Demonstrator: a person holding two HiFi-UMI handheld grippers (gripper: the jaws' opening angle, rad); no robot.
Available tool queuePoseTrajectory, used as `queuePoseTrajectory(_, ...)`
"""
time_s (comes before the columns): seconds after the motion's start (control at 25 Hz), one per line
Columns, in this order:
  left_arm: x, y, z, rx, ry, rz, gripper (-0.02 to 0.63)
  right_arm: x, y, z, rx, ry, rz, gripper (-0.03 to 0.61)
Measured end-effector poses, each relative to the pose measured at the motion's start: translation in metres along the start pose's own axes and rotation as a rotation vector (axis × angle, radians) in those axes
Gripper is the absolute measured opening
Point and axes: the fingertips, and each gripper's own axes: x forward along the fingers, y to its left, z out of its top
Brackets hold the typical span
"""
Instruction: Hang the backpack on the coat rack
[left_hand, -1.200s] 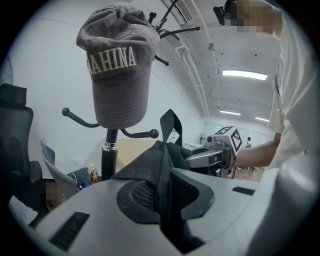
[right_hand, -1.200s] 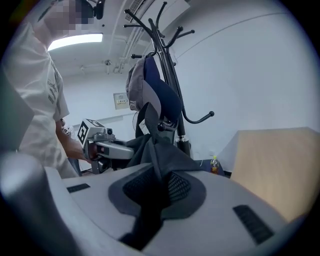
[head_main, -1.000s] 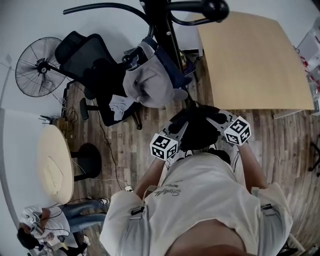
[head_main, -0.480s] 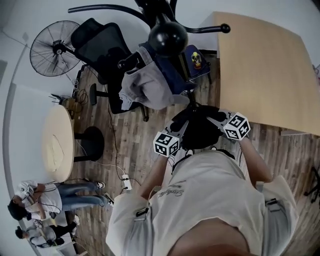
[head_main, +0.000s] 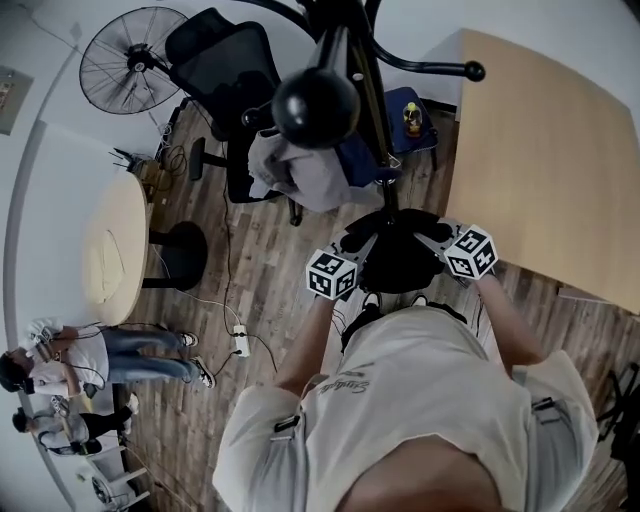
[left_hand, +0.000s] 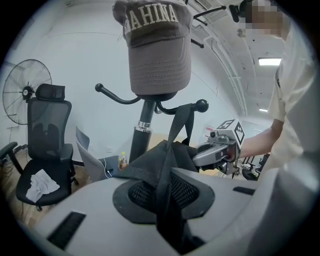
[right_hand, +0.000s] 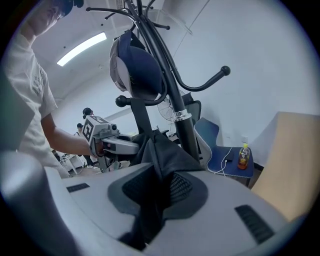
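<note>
Both grippers have dipped lower. Left gripper (head_main: 362, 248) pinches the black fabric backpack (head_main: 400, 262); right gripper (head_main: 428, 240) is opening, fabric between. Soft, floppy: grab its top strap (left_hand: 177, 124).

I'm reading backpack (head_main: 400, 260) as blk, coat rack (head_main: 365, 90) blk, cap (left_hand: 159, 60) grey w/ pale lettering. I'm logging table (head_main: 550, 150) as light wood-grain, floor (head_main: 270, 290) brown planked, side chair (right_hand: 212, 142) blue, bottle (right_hand: 243, 156) yellow.

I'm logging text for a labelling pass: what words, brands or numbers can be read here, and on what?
"AHINA": on the grey cap hung on the coat rack; anything before it curves out of sight.
Script print on the person's shirt: too blurred to read.
Label on the bottle: too small to read.
</note>
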Motion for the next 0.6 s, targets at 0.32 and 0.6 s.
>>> queuePoseTrajectory(0.32, 0.001, 0.01, -0.001, 0.033, 0.049, 0.09, 0.095, 0.002, -0.005, -0.01, -0.188, 0.104, -0.059, 0.095)
queuePoseTrajectory(0.6, -0.014, 0.01, -0.004, 0.008, 0.05, 0.178, 0.112, -0.035, -0.018, 0.0, -0.174, 0.06, -0.197, 0.098)
